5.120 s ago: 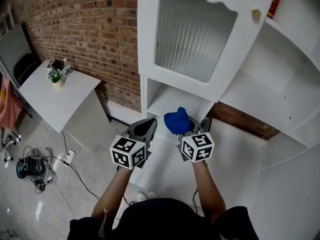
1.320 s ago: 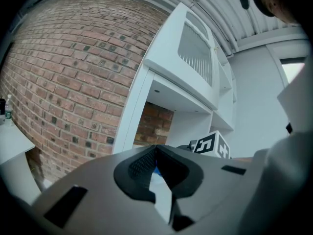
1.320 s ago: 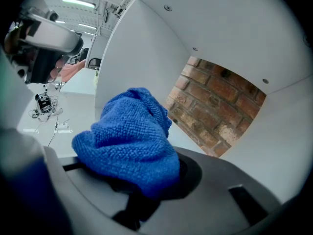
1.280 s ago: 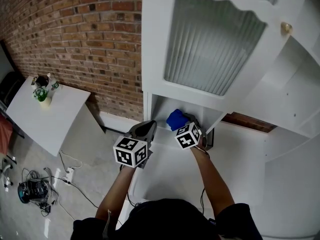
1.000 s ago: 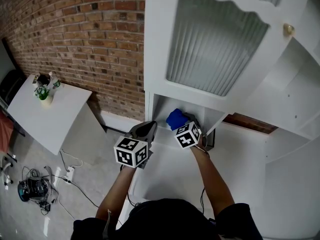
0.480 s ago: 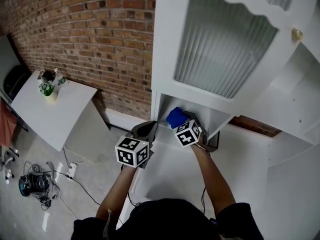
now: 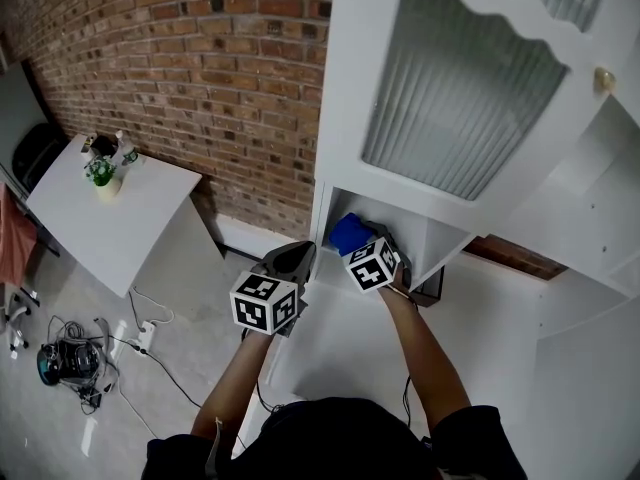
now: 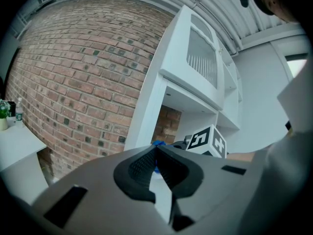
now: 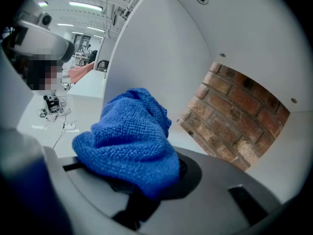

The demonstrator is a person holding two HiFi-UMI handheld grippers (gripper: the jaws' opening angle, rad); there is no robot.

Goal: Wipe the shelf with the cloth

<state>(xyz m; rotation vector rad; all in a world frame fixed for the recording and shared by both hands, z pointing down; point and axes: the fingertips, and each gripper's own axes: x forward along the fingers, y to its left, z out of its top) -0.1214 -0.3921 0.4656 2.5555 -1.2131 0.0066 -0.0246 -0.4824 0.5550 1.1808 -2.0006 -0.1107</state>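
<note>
- Blue cloth (image 9: pixel 129 141), bunched into a soft lump, pinched between the jaws of the right gripper (image 7: pixel 360 244) and spilling over them.
- Held at the mouth of the open shelf (image 7: pixel 412 236) compartment in a white cabinet (image 7: pixel 322 213), just under a ribbed-glass door (image 7: pixel 455 93). Contact with the shelf board not clear from any view.
- Left gripper (image 8: pixel 156 149) pressed together on nothing, just beside the right one and outside the cabinet.
- Step in hand, as a judgement: bringing the cloth onto the board to start wiping.
- To do it well: press the lump flat on the board. Sweep side to side and into the back corners. Hold the pinch firm so the cloth does not drag free. Mind the door edge overhead.
- Counted: one cloth, two grippers, one glass door with one round knob (image 7: pixel 603 78), and one white table (image 7: pixel 120 213) well apart at the left, carrying one small potted plant (image 7: pixel 101 175).
</note>
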